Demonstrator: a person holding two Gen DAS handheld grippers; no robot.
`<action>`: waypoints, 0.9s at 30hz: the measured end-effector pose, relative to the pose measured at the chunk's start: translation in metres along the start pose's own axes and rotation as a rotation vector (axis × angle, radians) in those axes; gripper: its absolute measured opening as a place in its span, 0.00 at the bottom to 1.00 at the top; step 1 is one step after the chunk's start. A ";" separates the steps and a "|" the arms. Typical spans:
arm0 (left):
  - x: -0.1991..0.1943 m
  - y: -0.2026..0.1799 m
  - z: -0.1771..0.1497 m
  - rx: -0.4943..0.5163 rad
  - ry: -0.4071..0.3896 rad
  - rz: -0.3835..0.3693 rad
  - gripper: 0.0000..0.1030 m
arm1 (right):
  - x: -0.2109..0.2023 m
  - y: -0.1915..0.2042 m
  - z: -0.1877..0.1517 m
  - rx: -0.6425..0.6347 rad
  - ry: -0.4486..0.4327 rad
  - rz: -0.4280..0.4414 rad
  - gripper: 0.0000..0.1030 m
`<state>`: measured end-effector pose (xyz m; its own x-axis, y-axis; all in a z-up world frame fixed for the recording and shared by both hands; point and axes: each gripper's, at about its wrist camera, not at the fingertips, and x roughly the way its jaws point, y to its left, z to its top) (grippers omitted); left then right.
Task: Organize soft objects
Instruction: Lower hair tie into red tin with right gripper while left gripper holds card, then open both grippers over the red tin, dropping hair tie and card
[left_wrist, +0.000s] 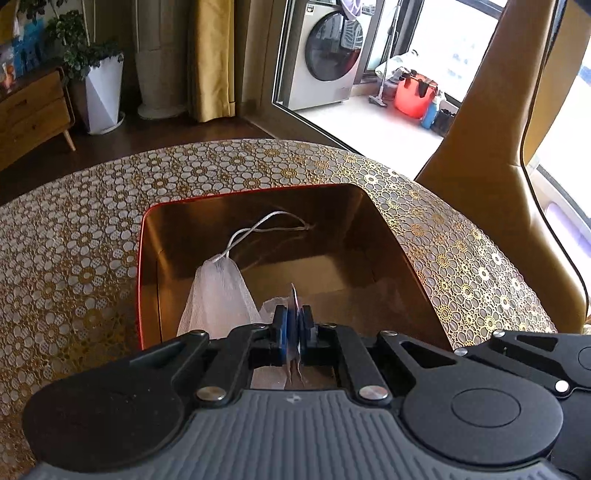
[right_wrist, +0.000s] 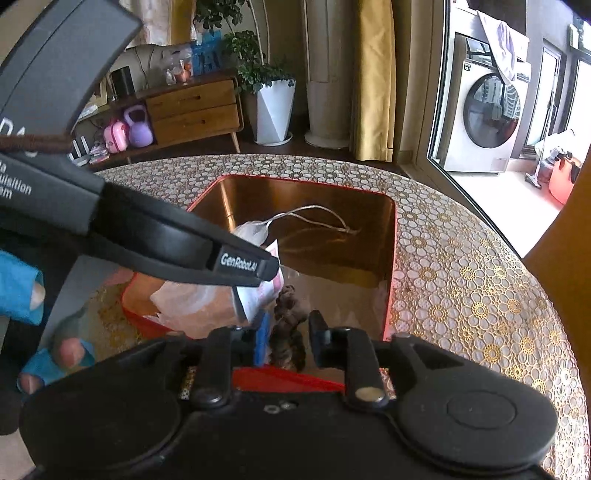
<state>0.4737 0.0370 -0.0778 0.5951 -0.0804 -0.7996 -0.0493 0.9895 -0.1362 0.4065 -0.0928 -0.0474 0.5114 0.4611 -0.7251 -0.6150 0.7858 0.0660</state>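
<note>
Soft items are gathered in a red-rimmed tin (left_wrist: 258, 236) on a lace-covered table (left_wrist: 74, 240).

At lower centre of the left wrist view, the left gripper (left_wrist: 294, 325) is clamped on a thin packet (left_wrist: 294, 295) above a white mesh pouch (left_wrist: 218, 295). In the right wrist view, the right gripper (right_wrist: 288, 328) is seen parted around a brown fuzzy item (right_wrist: 288, 314), barely identifiable; the tin's left side is blocked by the left gripper's finger (right_wrist: 236, 264).

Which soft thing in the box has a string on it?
The white mesh pouch in the red box. A grey looped cord comes off its top. The brown fuzzy thing and the flat packet have none.
</note>
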 end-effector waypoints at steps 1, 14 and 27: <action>-0.001 0.000 0.000 0.000 -0.003 -0.001 0.06 | -0.001 -0.001 0.000 0.003 -0.004 0.002 0.27; -0.024 -0.007 0.000 -0.017 -0.037 0.001 0.07 | -0.037 0.000 -0.007 0.010 -0.054 0.007 0.44; -0.055 -0.012 -0.007 -0.038 -0.057 -0.004 0.14 | -0.079 0.002 -0.020 0.021 -0.079 0.003 0.59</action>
<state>0.4360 0.0288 -0.0360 0.6404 -0.0766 -0.7642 -0.0765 0.9837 -0.1628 0.3526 -0.1355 -0.0040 0.5556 0.4937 -0.6690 -0.6045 0.7923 0.0827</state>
